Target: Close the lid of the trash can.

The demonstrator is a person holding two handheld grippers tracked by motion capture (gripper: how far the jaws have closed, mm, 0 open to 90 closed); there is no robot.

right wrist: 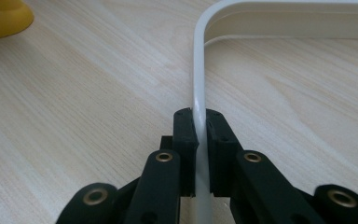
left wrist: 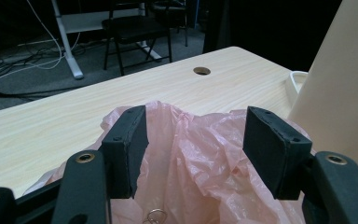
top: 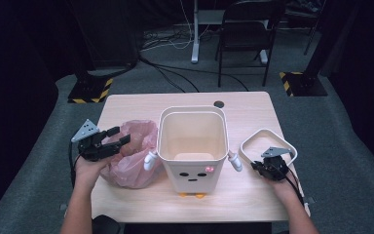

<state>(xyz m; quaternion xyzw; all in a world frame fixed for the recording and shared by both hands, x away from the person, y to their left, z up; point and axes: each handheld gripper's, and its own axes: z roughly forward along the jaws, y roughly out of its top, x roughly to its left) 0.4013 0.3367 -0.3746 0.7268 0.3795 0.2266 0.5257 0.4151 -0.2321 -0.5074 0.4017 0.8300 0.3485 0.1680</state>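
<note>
Beside the cream bin [top: 193,148], which is standing mid-desk [top: 136,102], the work of lining it is apparently being prepared. Left of the bin, the left gripper [top: 118,136] is hovering with jaws spread wide over the crumpled pink bag [top: 131,156], seemingly ready to pick it up. Right of the bin, the right gripper [top: 264,167] is pinching the white rim ring [top: 268,141], kept aside for clamping the bag afterwards. Its own view is confirming that pinch on the ring's edge [right wrist: 198,93]; the left gripper view is revealing bag folds [left wrist: 191,163] between the jaws.

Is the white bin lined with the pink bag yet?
No. The white bin stands empty, and the pink bag lies crumpled beside it on the table.
</note>
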